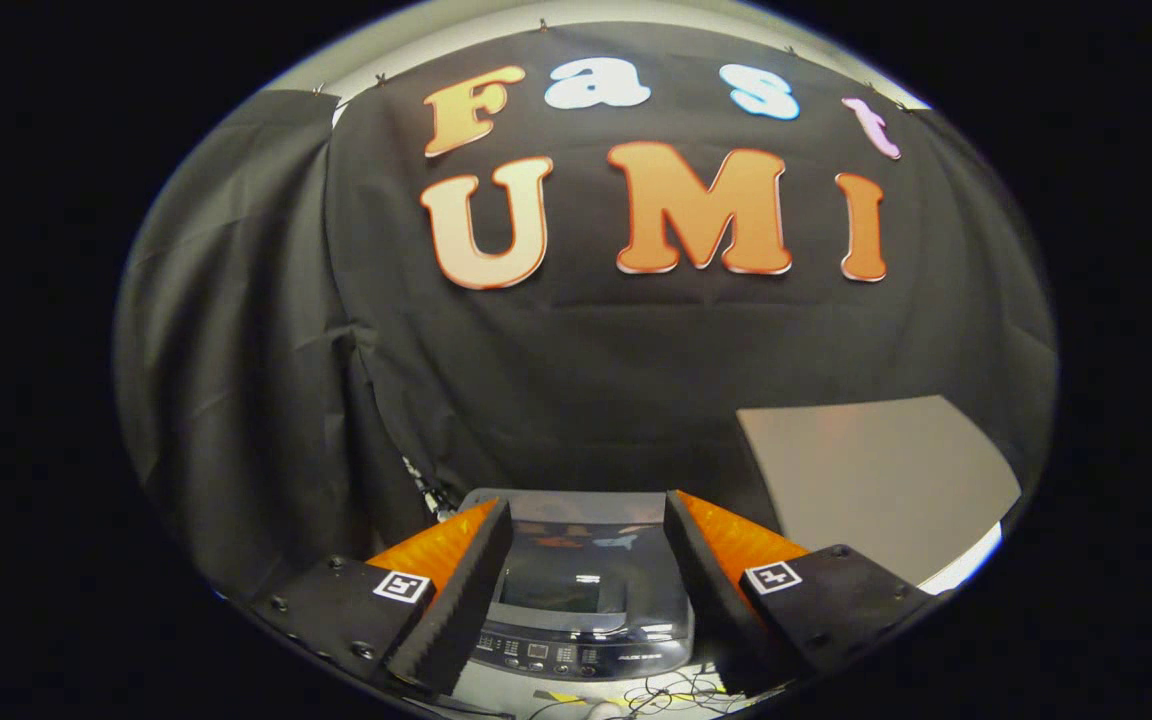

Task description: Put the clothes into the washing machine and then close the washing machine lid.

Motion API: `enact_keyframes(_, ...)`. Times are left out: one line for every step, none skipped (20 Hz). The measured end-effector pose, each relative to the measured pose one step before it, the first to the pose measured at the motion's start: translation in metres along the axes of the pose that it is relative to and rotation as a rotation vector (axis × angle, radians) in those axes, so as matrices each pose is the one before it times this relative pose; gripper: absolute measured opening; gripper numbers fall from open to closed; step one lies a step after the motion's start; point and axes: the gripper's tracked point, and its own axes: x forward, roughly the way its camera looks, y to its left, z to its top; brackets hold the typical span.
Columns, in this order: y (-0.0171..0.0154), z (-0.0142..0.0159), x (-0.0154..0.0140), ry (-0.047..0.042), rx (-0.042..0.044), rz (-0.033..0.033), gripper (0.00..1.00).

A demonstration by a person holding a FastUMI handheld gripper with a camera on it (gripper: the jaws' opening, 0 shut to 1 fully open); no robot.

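The fingers (pixel 586 570) stand wide apart, holding nothing. Between and just beyond them sits the washer (pixel 576 600), control panel (pixel 576 655) toward the fingers, long axis running away to the black cloth. Its lid (pixel 566 575) seems to lie flat and shut, glossy, likely rigid and slick; its near edge looks the best hold. No clothes to judge. A grey board (pixel 876 480) stands to the right.
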Motion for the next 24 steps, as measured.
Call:
enact_keyframes(-0.01168,0.0117,-0.01484,-0.0261,0.00188,-0.01845,0.98)
enact_keyframes(-0.01244,0.01174,-0.01519,-0.02486,-0.00578,-0.01513,0.98)
enact_keyframes(-0.01719,0.00918,-0.01374,-0.02091,-0.01334,-0.01838,0.98)
enact_keyframes(-0.02496,0.0087,-0.01627,-0.01917,-0.01876,-0.02709,0.98)
enact_keyframes(-0.01888,0.00537,-0.01262,-0.01502,-0.02166,-0.03278,0.98)
enact_keyframes(-0.02488,0.00357,-0.02079,-0.01516,-0.01275,-0.03079,0.98)
enact_keyframes(-0.0152,0.00632,-0.01392,-0.01677,0.002,-0.016,0.98)
enact_keyframes(-0.01258,0.00705,-0.01588,-0.01575,-0.00185,-0.01589,0.98)
enact_keyframes(-0.01328,0.00614,-0.01255,-0.02234,0.00026,-0.01411,0.98)
enact_keyframes(-0.01235,0.00564,-0.00998,-0.01766,0.00206,-0.0105,0.98)
enact_keyframes(-0.01029,0.00453,-0.00697,-0.01961,0.00272,-0.00609,0.98)
enact_keyframes(-0.00943,0.00307,-0.00443,-0.01485,0.00181,-0.00324,0.98)
enact_keyframes(-0.01025,0.00115,-0.00353,-0.00311,0.00169,0.00121,0.98)
enact_keyframes(-0.00987,0.00106,-0.00338,-0.00845,0.00175,0.00008,0.98)
enact_keyframes(-0.0105,0.00306,-0.0017,-0.01254,0.00169,0.00173,0.98)
enact_keyframes(-0.01025,0.00188,0.00039,-0.00836,0.00194,0.00139,0.98)
enact_keyframes(-0.00962,0.00175,-0.00194,-0.00681,0.00622,0.00666,0.98)
enact_keyframes(-0.00572,0.00282,-0.00186,-0.01117,0.00793,0.0163,0.98)
enact_keyframes(-0.00834,0.00172,-0.00129,-0.00843,0.0038,0.00977,0.98)
enact_keyframes(-0.01117,0.00297,-0.00006,-0.00783,-0.00204,0.00527,0.98)
enact_keyframes(-0.00718,0.00357,0.00062,-0.01098,0.00634,0.01019,0.98)
enact_keyframes(-0.00446,0.00402,0.00063,-0.00924,0.00937,0.01494,0.98)
enact_keyframes(-0.00582,0.00339,0.00062,-0.0122,0.00669,0.00602,0.98)
enact_keyframes(-0.00738,0.00242,0.00216,-0.01109,0.00507,0.00423,0.98)
